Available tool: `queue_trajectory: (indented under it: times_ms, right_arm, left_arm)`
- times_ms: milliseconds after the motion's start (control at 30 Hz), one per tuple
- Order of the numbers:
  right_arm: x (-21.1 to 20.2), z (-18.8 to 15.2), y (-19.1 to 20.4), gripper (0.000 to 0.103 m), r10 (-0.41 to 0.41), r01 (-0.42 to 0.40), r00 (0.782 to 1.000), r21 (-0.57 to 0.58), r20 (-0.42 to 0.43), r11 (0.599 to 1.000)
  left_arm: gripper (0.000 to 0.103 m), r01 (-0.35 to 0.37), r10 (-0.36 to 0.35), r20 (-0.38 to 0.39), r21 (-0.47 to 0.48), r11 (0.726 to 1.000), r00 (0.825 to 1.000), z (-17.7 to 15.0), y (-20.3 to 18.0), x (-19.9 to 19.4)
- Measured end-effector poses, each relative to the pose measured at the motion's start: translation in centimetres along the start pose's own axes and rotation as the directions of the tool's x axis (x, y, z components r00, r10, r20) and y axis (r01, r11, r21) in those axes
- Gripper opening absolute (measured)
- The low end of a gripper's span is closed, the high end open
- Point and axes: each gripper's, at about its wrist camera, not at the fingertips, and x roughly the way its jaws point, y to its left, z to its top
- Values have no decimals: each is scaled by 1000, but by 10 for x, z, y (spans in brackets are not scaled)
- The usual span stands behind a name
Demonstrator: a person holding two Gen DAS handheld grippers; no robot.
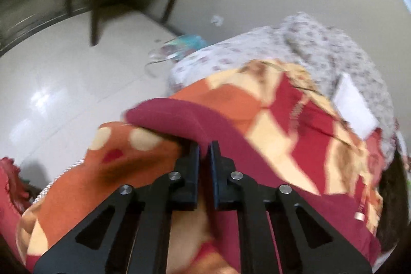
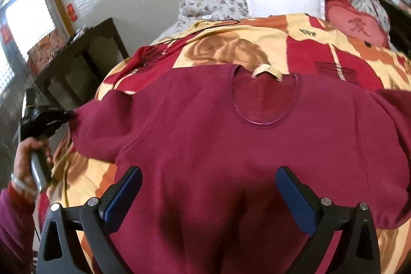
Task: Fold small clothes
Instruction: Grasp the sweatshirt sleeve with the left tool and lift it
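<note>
Pinching maroon shirt (image 2: 205, 145) sleeve (left gripper (image 1: 204, 148))

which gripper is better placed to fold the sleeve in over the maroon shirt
Left. The left gripper is already shut on the sleeve edge of the maroon knit shirt, while the right gripper hangs open over the shirt's body, holding nothing.

- Maroon sweatshirt (image 2: 205, 145): spread flat, front up, round neckline (image 2: 265, 99) at twelve o'clock, hem at six.
- Its sleeve (image 2: 100, 120) stretches to nine o'clock, cuff end (image 1: 164, 114) lifted and folding over.
</note>
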Motion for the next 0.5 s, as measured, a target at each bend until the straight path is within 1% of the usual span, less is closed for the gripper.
queue_trajectory:
  times_ms: [33,100,167,267,300,367,400,433,467,500]
  right_arm:
    - [-3,0,-6,103,22,-22,1000,32,0,999]
    - [-6,0,-13,103,44,-44,999,74,2,996]
    - [-10,-2,-18,103,65,-66,998,100,7,993]
    - [-15,-3,-17,103,64,-64,998,88,6,994]
    - [-16,-4,-17,103,61,-62,998,83,6,995]
    - [-20,-5,-17,103,64,-64,998,77,11,995]
    - [-21,-5,-17,103,68,-69,998,75,14,995]
    - [-22,-5,-17,103,83,-85,996,73,18,994]
    - [-22,-6,-17,103,96,-97,995,71,20,993]
    - [-22,-6,-17,103,105,-106,994,70,21,992]
  left_arm:
    - [6,33,-33,1,25,999,999,0,-9,-7]
    - [6,56,-58,17,68,996,998,-4,-24,-18]
    - [6,73,-72,-10,66,995,997,-5,-30,-18]
    - [6,100,-98,-46,37,994,994,-8,-32,-16]
    - [6,99,-97,-63,34,994,993,-9,-33,-15]
    - [6,49,-47,-89,13,999,995,-12,-31,-14]
    - [6,31,-32,-101,-17,999,994,-12,-24,-13]
    - [10,20,-25,-114,-49,999,993,-13,-16,-11]
    - [23,7,-15,-123,-65,998,992,-15,-11,-8]
    - [34,-20,8,-138,-88,996,990,-17,-3,-5]
